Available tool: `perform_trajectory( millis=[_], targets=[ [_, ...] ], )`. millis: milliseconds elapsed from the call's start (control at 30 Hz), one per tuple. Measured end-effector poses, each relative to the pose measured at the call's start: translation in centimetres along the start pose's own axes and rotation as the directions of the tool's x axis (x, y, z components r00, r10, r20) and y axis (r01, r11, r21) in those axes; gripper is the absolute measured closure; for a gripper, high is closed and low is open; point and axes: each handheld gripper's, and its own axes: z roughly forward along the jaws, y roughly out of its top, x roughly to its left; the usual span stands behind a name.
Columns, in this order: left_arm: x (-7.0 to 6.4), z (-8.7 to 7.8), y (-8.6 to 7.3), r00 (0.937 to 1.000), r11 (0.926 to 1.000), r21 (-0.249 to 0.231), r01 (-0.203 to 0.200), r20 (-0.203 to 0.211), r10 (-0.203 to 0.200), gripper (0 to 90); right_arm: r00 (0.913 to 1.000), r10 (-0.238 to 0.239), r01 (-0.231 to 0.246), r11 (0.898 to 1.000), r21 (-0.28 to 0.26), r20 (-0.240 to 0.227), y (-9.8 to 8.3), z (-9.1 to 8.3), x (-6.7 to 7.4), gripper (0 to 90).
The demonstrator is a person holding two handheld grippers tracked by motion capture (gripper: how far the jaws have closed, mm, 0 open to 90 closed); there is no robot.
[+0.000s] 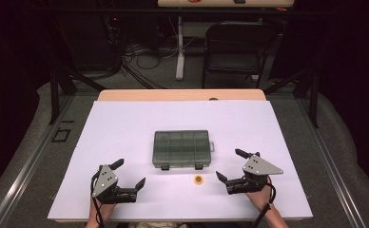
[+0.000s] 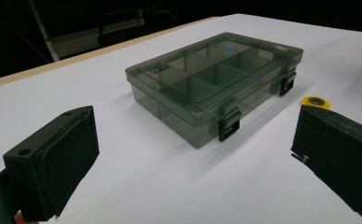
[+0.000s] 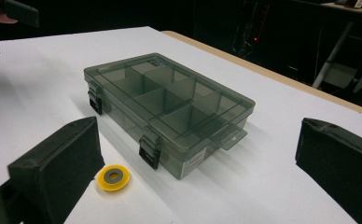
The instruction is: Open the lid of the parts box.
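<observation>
A smoky transparent compartment box (image 1: 181, 148) lies shut in the middle of the white table, its two black latches facing me. The same box (image 2: 216, 79) (image 3: 167, 105) appears ahead of each gripper's jaws. A small yellow disc with a metal centre (image 1: 198, 179) (image 3: 113, 178) (image 2: 315, 101) lies on the table just in front of the box. My left gripper (image 1: 130, 173) rests near the front left, open and holding nothing. My right gripper (image 1: 232, 165) rests at the front right, open and holding nothing, a little right of the disc.
A white sheet (image 1: 125, 123) covers the table, with a wooden edge (image 1: 182, 95) at the far side. A black folding chair (image 1: 235, 47), a white table leg (image 1: 179, 45) and cables stand on the floor beyond. Bare sheet surrounds the box.
</observation>
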Motion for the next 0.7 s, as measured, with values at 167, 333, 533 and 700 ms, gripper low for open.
perform_trajectory(
  millis=[167, 333, 533, 700],
  targets=[
    [0.2, 0.6, 0.4, 1.0000, 1.0000, 0.006, -0.004, 0.008, 0.004, 0.1, 0.9998, -0.001, 0.002, 1.000, 0.017, -0.019, 0.4, 0.9, -0.4, 0.0],
    [0.4, 1.2, 0.7, 0.9998, 0.9997, 0.023, -0.012, 0.016, 0.011, 0.1, 0.9990, -0.006, 0.008, 0.999, 0.041, -0.044, 0.7, 1.9, -0.8, 0.0],
    [0.7, 1.9, 1.1, 0.9993, 0.9991, 0.034, -0.025, 0.030, 0.024, 0.0, 0.9980, 0.005, -0.001, 0.998, 0.070, -0.063, 0.8, 2.7, -1.0, 0.0],
    [1.0, 2.5, 1.2, 0.9985, 0.9986, 0.044, -0.029, 0.047, 0.027, 0.0, 0.9971, 0.010, -0.004, 0.996, 0.088, -0.075, 0.9, 3.4, -1.2, 0.0]
  ],
)
